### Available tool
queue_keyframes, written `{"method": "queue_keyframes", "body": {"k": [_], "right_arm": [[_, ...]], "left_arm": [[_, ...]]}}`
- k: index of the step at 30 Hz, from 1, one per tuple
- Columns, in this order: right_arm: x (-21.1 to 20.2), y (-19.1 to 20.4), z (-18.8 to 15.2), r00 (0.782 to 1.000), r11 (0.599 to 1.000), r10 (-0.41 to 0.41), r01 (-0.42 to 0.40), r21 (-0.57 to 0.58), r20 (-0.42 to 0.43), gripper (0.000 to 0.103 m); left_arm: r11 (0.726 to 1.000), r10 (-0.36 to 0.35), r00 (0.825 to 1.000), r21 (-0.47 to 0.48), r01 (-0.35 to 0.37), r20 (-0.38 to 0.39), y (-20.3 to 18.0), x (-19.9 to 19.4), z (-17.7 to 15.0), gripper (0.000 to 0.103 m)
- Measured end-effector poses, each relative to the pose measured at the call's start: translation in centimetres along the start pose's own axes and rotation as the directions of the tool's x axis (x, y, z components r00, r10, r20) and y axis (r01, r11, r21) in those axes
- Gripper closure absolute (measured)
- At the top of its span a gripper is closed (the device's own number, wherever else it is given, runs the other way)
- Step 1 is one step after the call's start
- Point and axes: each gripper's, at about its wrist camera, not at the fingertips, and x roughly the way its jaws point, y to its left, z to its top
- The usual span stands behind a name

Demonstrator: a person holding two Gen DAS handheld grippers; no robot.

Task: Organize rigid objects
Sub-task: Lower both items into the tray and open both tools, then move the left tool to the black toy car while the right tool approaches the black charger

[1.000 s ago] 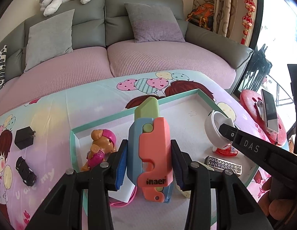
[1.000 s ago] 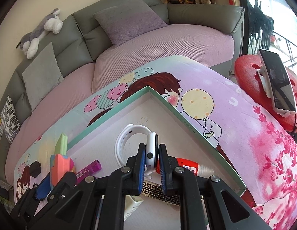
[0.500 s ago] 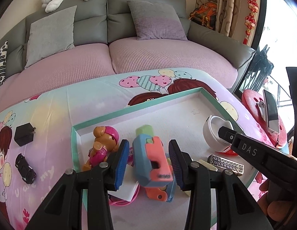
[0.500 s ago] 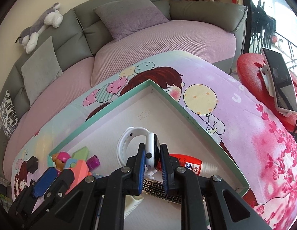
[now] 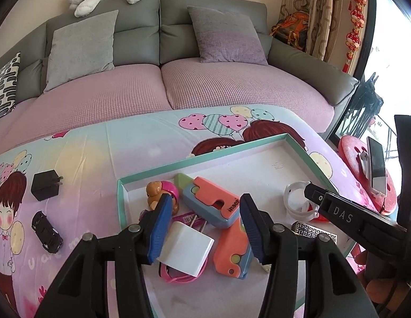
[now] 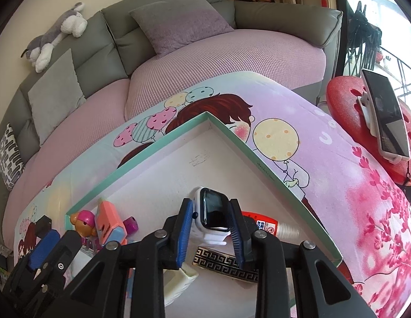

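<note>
both grippers are seen spread wide over the tray, with nothing gripped. the left gripper is held above the toy knife, which lies flat on the tray floor beside the pup figure and a white charger. the right gripper is held around the watch, which rests face up near the red tube. a black plug and toy car lie outside on the cloth.
</note>
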Motion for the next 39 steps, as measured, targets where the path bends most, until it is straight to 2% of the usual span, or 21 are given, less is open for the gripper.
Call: {"method": "queue_keyframes", "body": {"k": [3, 5, 11, 13, 21, 23, 28, 31, 39], "right_arm": [[-0.3, 0.1, 0.0, 1.0, 1.0, -0.005, 0.005, -0.005, 0.008, 0.068], [-0.3, 0.1, 0.1, 1.0, 1.0, -0.008, 0.008, -0.004, 0.011, 0.059], [-0.4, 0.2, 0.1, 1.0, 1.0, -0.014, 0.014, -0.005, 0.019, 0.043], [-0.3, 0.3, 0.0, 1.0, 1.0, -0.01, 0.01, -0.009, 0.016, 0.042], [-0.1, 0.9, -0.1, 1.0, 0.999, -0.013, 0.013, -0.033, 0.013, 0.028], [-0.1, 1.0, -0.1, 1.0, 0.999, -0.017, 0.018, -0.042, 0.016, 0.018], [-0.2, 1.3, -0.1, 0.999, 0.998, -0.021, 0.022, -0.052, 0.037, 0.012], [-0.3, 1.5, -0.1, 0.999, 0.998, -0.021, 0.024, -0.062, 0.045, 0.0], [-0.7, 3.5, -0.4, 0.997, 0.993, 0.008, 0.002, -0.12, 0.082, 0.0]], "left_arm": [[1.0, 0.012, 1.0, -0.021, -0.012, 0.015, 0.7, -0.6, 0.2, 0.046], [0.999, 0.022, 0.999, -0.04, -0.021, 0.025, 1.3, -0.9, 0.3, 0.042], [0.99, 0.101, 0.994, -0.099, -0.097, 0.04, 3.6, -1.5, 0.4, 0.028], [0.984, 0.133, 0.991, -0.126, -0.128, 0.03, 4.4, -1.2, 0.3, 0.012], [0.95, 0.217, 0.976, -0.227, -0.216, -0.02, 7.6, -0.5, -0.5, 0.007], [0.938, 0.235, 0.971, -0.253, -0.236, -0.035, 8.3, -0.4, -0.7, 0.007], [0.911, 0.263, 0.962, -0.31, -0.272, -0.069, 10.1, -0.1, -1.4, 0.007], [0.899, 0.27, 0.96, -0.335, -0.281, -0.079, 10.9, 0.0, -1.7, 0.007], [0.883, 0.292, 0.953, -0.362, -0.299, -0.075, 12.2, -0.4, -2.0, 0.007]]}}
